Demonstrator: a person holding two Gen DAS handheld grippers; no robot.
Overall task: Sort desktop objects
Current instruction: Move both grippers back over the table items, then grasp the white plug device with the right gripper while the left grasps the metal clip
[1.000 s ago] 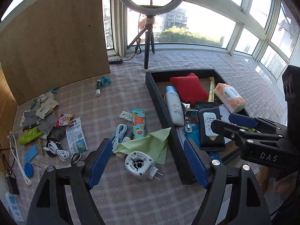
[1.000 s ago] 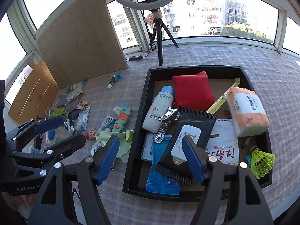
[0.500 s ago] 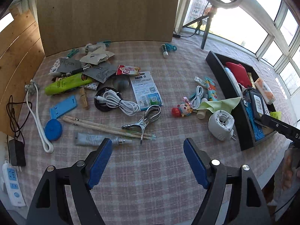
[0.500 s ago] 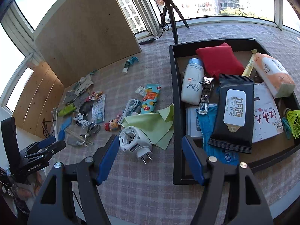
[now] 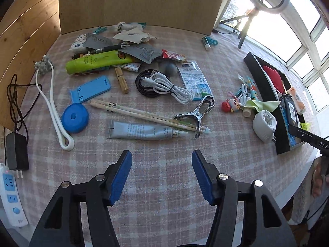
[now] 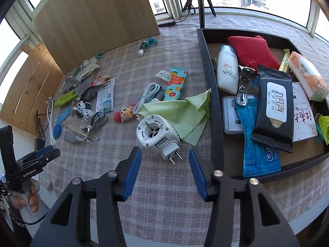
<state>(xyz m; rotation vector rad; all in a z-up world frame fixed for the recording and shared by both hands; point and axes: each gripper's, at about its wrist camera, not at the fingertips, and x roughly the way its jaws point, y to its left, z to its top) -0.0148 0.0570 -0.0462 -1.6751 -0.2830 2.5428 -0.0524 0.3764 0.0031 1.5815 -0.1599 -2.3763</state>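
The left gripper point(image 5: 161, 162), jaws closing on nothing, points at a grey squeeze tube point(image 5: 141, 131) at twelve o'clock. The right gripper point(image 6: 164, 158), also closing empty, has a round white plastic plug-in device point(image 6: 157, 136) at twelve o'clock.

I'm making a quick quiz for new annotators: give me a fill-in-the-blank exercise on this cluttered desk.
1. The white plug-in device rests partly on the light ____ cloth.
2. The black wet-wipes pack lies inside the black ____.
3. The steel spring clamp lies across the pale wooden ____.
4. The grey squeeze tube lies directly in front of the ____ gripper.

Missing words: green; tray; chopsticks; left
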